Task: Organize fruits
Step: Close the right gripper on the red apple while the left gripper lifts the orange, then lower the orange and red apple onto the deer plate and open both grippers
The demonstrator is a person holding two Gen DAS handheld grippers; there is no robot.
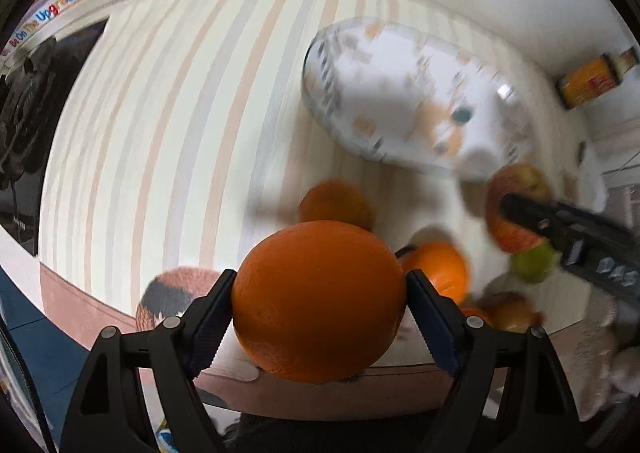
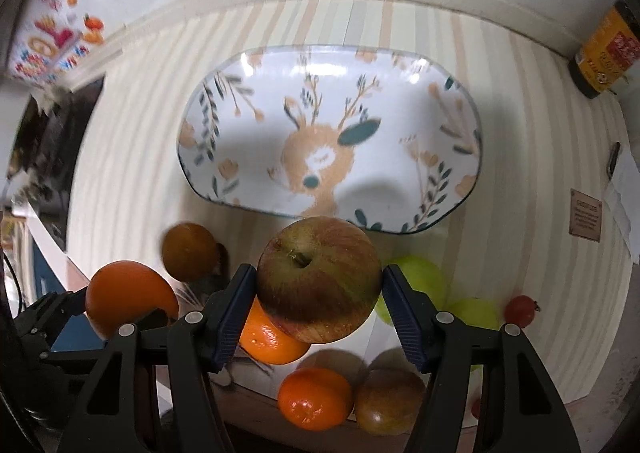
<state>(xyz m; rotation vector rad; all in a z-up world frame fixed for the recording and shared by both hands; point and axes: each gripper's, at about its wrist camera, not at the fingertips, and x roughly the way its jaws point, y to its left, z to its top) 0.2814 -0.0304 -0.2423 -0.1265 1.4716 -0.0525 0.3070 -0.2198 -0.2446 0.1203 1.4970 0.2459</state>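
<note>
My left gripper [image 1: 320,285] is shut on a large orange [image 1: 318,299] and holds it above the striped table. My right gripper [image 2: 318,279] is shut on a red-green apple [image 2: 320,279], lifted in front of a white oval plate [image 2: 400,73] with a deer print. In the left wrist view the right gripper [image 1: 516,213] holds the apple [image 1: 516,205] to the right, below the blurred plate [image 1: 360,65]. In the right wrist view the left gripper's orange [image 2: 128,297] shows at lower left.
More fruit lies near the table's front edge: oranges [image 2: 314,395], a dark orange [image 2: 188,251], green apples [image 2: 420,279], a brownish apple [image 2: 388,399], a small red fruit [image 2: 520,311]. A yellow-labelled jar [image 2: 608,53] stands far right. A printed box [image 2: 44,41] stands far left.
</note>
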